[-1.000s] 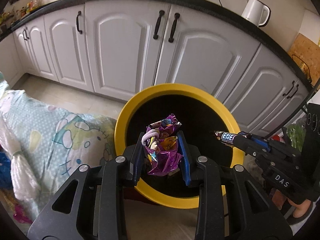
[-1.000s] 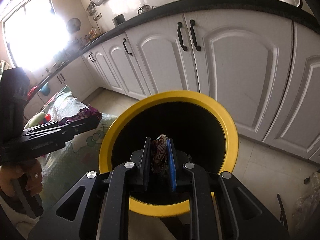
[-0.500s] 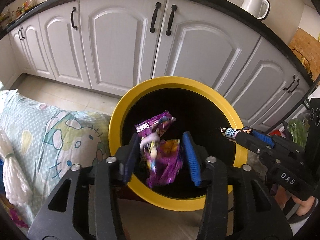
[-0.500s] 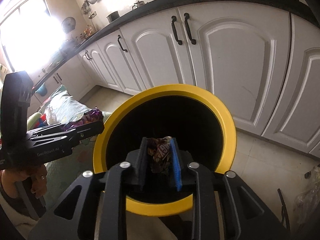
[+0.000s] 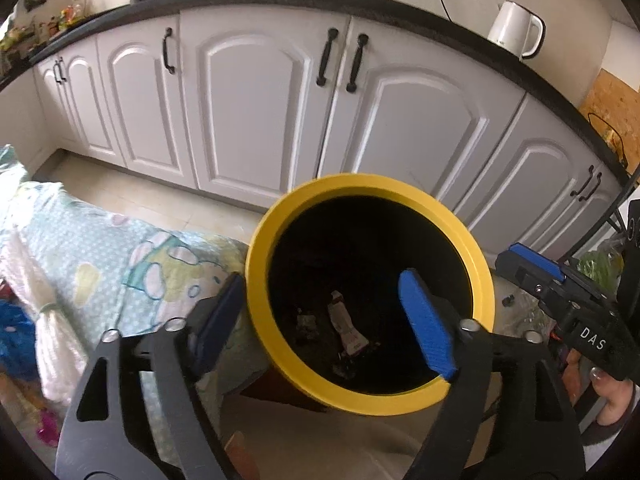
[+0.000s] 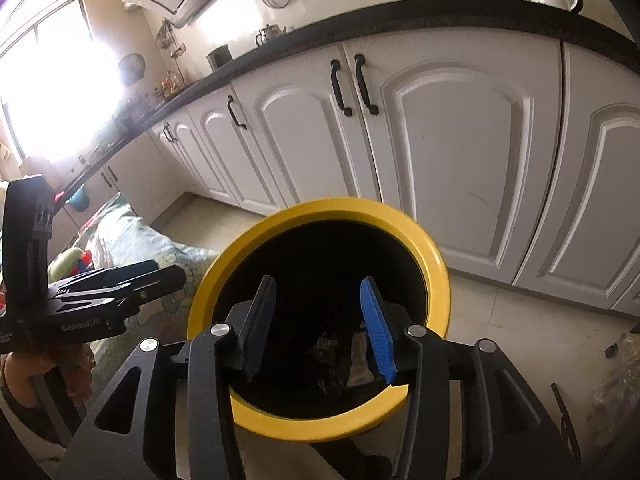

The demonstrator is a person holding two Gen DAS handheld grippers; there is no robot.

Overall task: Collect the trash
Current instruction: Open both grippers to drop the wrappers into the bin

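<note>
A round bin with a yellow rim (image 5: 280,216) and a black inside stands on the floor; it also shows in the right wrist view (image 6: 436,264). Several wrappers (image 5: 346,322) lie at its bottom, also seen in the right wrist view (image 6: 358,360). My left gripper (image 5: 320,320) is open and empty, its jaws wide apart across the bin's near left rim. My right gripper (image 6: 320,326) is open and empty over the bin's mouth. The right gripper also shows at the right of the left wrist view (image 5: 560,296). The left gripper shows at the left of the right wrist view (image 6: 120,292).
White kitchen cabinets (image 5: 256,112) under a black counter stand behind the bin. A patterned light-blue cloth (image 5: 100,248) lies to the bin's left. A white kettle (image 5: 516,28) stands on the counter. Tiled floor (image 6: 500,320) lies to the right of the bin.
Both grippers have opened. The purple wrapper left the left gripper and the dark wrapper left the right gripper; wrappers now lie in the bin. Both grippers drew back a little.
</note>
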